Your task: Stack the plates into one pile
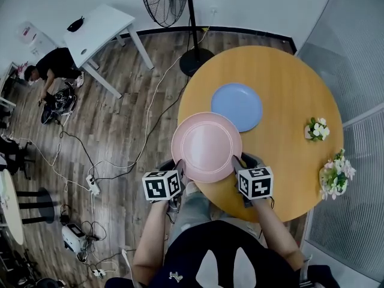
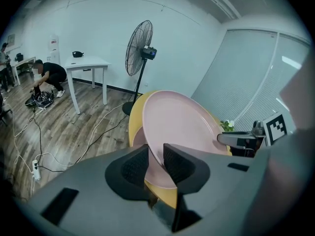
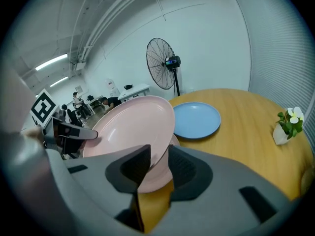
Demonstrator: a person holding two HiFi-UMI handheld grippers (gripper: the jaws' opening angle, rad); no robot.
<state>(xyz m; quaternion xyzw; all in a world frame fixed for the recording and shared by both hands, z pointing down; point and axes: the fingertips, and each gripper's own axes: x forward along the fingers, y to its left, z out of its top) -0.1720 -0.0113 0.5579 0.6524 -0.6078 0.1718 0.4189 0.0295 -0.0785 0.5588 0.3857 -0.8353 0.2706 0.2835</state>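
While left tongs point(image 2: 155, 152) and right tongs point(image 3: 158, 154) are pinching the pink plate point(image 1: 206, 146), we are carrying it to centre over the blue plate point(image 1: 236, 106).

we see a bright, evenly lit room with a cool bluish cast. ceiling strip lamps point(image 3: 51, 63) glow in the right gripper view, and a pale sheen lies on the frosted wall point(image 2: 251, 77). shadows on the bench point(image 1: 288, 89) are faint and soft. both gripper views bow hard at the edges and end in a dark round border. up close, the left hand-held gripper point(image 2: 155, 163) and right hand-held gripper point(image 3: 158, 168) look softly blurred.
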